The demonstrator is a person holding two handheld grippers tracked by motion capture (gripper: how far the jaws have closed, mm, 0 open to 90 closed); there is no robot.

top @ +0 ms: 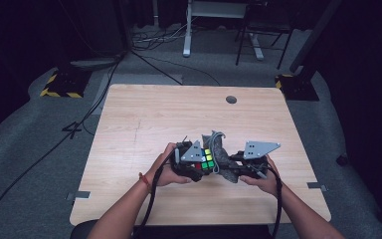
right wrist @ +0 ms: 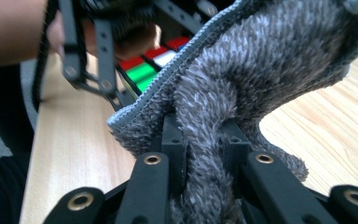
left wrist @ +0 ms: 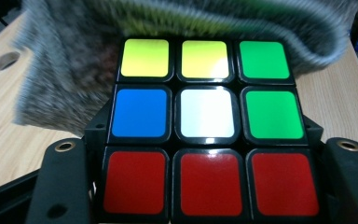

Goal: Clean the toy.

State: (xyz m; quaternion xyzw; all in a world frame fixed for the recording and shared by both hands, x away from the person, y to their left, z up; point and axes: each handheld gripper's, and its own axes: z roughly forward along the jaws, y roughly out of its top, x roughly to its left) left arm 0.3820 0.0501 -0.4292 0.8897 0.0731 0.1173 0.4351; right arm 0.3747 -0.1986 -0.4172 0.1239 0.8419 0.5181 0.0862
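A Rubik's cube (top: 207,160) with yellow, green, blue, white and red stickers sits clamped between the jaws of my left gripper (top: 199,167), just above the table's near middle. In the left gripper view the cube (left wrist: 207,126) faces the camera, its bottom row red. A grey fuzzy cloth (top: 222,153) is pinched by my right gripper (top: 234,167) and lies against the cube's right and far side. In the right gripper view the cloth (right wrist: 242,88) bunches between the black jaws, and the cube (right wrist: 156,63) peeks out behind its hem. The same cloth (left wrist: 70,60) drapes over the cube's far edge.
The light wooden table (top: 144,119) has a round cable hole (top: 231,99) near its far edge. Beyond it stand desk legs (top: 187,30) and cables on grey carpet. Yellow-black striped bases (top: 62,84) sit at the far left and right corners.
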